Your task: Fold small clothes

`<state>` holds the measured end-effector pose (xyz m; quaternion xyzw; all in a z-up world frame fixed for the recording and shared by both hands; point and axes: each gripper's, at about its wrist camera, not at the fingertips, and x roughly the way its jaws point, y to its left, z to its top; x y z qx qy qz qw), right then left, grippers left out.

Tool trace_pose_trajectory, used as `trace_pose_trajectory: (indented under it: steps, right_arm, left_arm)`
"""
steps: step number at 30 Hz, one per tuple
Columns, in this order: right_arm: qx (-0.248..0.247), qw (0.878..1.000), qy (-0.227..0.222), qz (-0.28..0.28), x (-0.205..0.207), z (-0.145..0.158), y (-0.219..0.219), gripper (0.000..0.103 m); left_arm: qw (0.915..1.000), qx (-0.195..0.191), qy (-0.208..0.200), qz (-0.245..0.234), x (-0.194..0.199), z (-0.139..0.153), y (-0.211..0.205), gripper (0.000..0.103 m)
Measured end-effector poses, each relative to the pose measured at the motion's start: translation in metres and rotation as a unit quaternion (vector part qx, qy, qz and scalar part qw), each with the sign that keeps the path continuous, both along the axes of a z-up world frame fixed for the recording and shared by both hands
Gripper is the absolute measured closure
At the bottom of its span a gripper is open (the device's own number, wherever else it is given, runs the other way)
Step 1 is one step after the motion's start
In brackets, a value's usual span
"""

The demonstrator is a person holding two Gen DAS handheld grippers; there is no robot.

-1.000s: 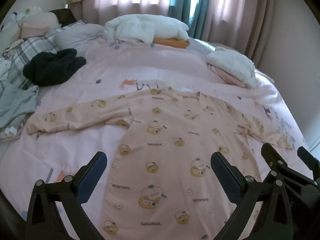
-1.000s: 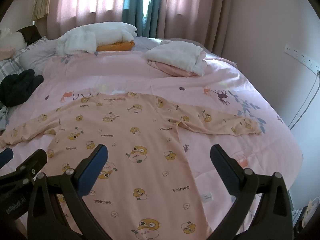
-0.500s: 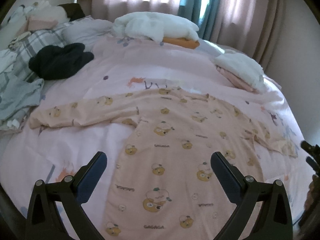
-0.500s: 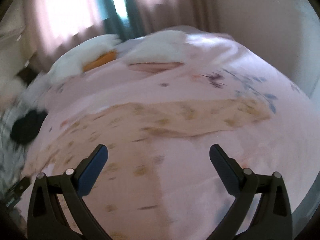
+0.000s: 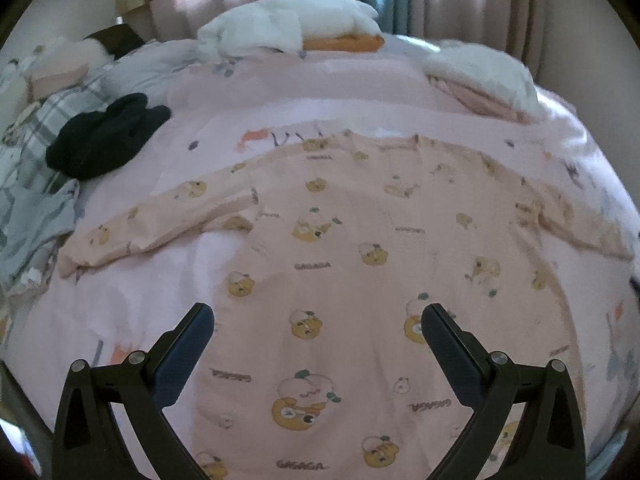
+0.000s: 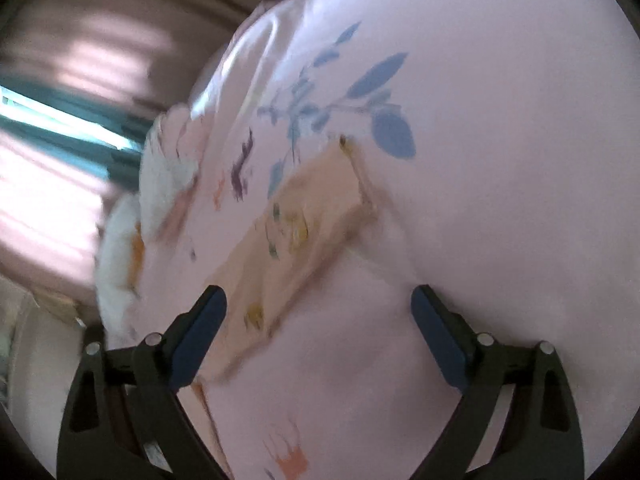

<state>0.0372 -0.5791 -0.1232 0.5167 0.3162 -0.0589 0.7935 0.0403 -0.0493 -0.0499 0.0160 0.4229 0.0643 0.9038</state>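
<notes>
Pyjama top flat amid bedspread

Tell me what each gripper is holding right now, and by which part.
Nothing is held. The left gripper is open above the shirt. The right gripper, jaws just closing slightly, is open over the sleeve; no cloth is pinched.

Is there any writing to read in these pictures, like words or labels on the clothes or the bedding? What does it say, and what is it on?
"GAGAGA": printed several times, some upside down, among the bear pictures on the peach baby top spread on the bed.
Dark strokes on the pink bedsheet above the top's collar: the top hides part of them, unreadable.
Right wrist view: too blurred to read anything on the sleeve.
</notes>
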Motion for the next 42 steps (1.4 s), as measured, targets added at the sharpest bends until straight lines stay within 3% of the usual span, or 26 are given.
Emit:
trace_pose_trajectory:
  steps: [5,7,10,11,13,14,18,22,25,29,33,37,39,42]
  right_arm:
    - [0.022,0.999,0.007,-0.039,0.025,-0.001,-0.010,0.016]
    - [0.009,0.999,0.026,-0.045,0.030,0.000,-0.011,0.038]
    - [-0.014,0.997,0.046,-0.056,0.033,0.001,-0.012,0.063]
    - [-0.013,0.997,0.046,-0.066,0.033,0.000,-0.012,0.067]
    - [-0.009,0.995,0.057,-0.084,0.029,-0.003,-0.015,0.090]
    - [-0.011,0.993,0.069,-0.093,0.030,-0.004,-0.016,0.096]
    - [-0.031,0.993,0.070,-0.086,0.030,-0.006,-0.022,0.098]
    - [-0.086,0.989,0.095,-0.069,0.030,0.007,-0.013,0.096]
    - [-0.098,0.991,0.080,-0.045,0.038,0.024,-0.002,0.096]
    - [-0.095,0.994,0.047,-0.016,0.054,0.050,0.024,0.096]
    - [-0.111,0.993,0.036,0.011,0.073,0.072,0.059,0.096]
    - [-0.121,0.991,0.014,0.048,0.088,0.091,0.106,0.096]
    - [-0.122,0.990,0.006,0.064,0.097,0.096,0.131,0.096]
    - [-0.116,0.989,0.007,0.097,0.109,0.098,0.173,0.096]
  left_arm:
    - [0.9992,0.031,0.022,-0.011,0.008,-0.012,-0.010,0.000]
    - [0.9990,0.036,0.022,-0.012,0.008,-0.013,-0.012,0.000]
    - [0.9993,0.032,0.018,-0.010,0.008,-0.012,-0.012,0.000]
    - [0.9994,0.029,0.018,-0.009,0.007,-0.012,-0.012,0.000]
    - [0.9995,0.026,0.016,-0.006,0.008,-0.012,-0.010,0.000]
    - [0.9994,0.028,0.017,-0.004,0.008,-0.012,-0.009,0.000]
    - [0.9995,0.028,0.016,0.003,0.010,-0.010,-0.005,0.000]
    - [0.9999,0.009,0.005,0.008,0.009,-0.004,0.004,0.000]
    - [0.9999,0.002,-0.008,0.012,0.009,0.002,0.014,0.000]
    - [0.9978,-0.004,-0.040,0.053,0.003,0.015,0.037,0.000]
    - [0.9952,-0.045,-0.069,0.052,-0.006,0.019,0.060,0.000]
    - [0.9926,-0.088,-0.062,0.055,-0.005,0.011,0.080,0.000]
    - [0.9876,-0.119,-0.090,0.049,-0.008,0.015,0.087,0.000]
    - [0.9860,-0.137,-0.088,0.034,-0.007,0.017,0.092,0.000]
